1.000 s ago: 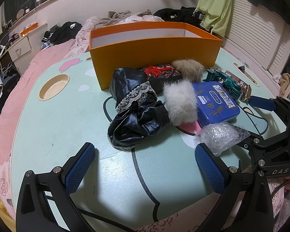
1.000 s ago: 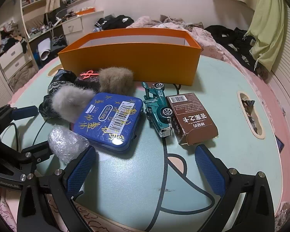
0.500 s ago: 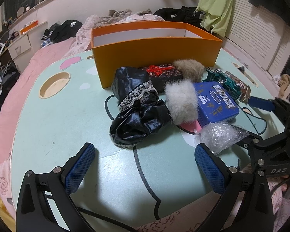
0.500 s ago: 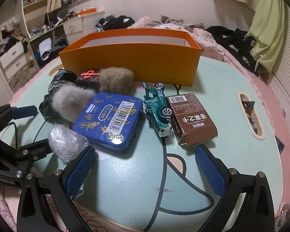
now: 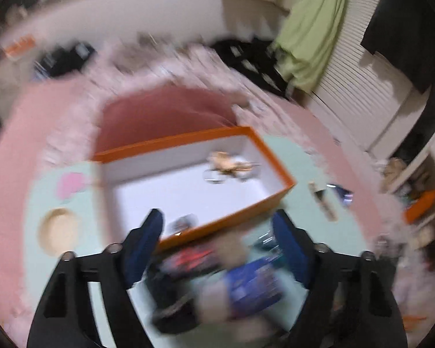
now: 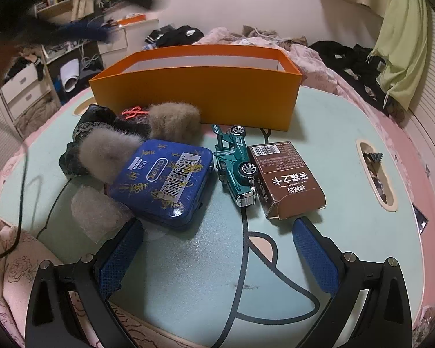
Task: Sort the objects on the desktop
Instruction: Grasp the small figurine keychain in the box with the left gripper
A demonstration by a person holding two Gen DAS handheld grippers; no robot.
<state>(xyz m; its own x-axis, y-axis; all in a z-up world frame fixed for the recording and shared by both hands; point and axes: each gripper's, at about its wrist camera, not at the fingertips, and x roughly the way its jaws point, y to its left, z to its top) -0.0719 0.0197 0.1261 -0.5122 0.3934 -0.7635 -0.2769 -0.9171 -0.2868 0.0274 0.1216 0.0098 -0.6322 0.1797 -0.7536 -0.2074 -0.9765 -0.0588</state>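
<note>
My left gripper (image 5: 217,246) hangs above the pile in front of the orange box (image 5: 188,185), in a heavily blurred view. Its jaws are closing and I see nothing pressed between the pads. Inside the box lies a small tan object (image 5: 224,162). My right gripper (image 6: 217,232) stands open low over the table, empty. Ahead of it lie a blue tin (image 6: 162,179), a green toy car (image 6: 235,165), a brown carton (image 6: 284,177), two fur pieces (image 6: 107,153), a black lacy cloth (image 6: 92,119) and a clear plastic wad (image 6: 98,211).
The mint-green table (image 6: 333,133) has a cutout slot (image 6: 375,174) at its right and a round hole (image 5: 59,230) at its left. A bed with pink covers and clothes surrounds it. A thin black cable (image 6: 23,179) hangs at the left.
The left gripper has risen and swung forward over the pile, so its view now looks down into the orange box, and its jaws have narrowed. The right gripper has stayed still.
</note>
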